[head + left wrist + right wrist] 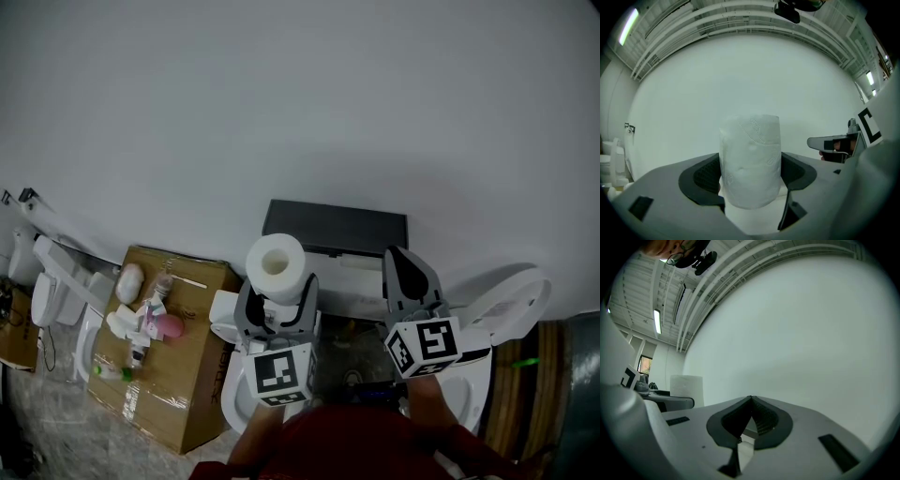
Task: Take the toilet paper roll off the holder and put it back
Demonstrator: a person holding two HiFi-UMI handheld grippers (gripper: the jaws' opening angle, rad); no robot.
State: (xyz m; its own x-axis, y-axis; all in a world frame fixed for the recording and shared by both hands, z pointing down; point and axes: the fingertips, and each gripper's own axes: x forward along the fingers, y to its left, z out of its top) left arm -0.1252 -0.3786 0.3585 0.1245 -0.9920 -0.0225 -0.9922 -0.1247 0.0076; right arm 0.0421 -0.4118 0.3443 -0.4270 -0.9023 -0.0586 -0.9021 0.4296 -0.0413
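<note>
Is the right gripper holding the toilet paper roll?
No, the right gripper is shut and empty; the left gripper clamps the toilet paper roll.
</note>
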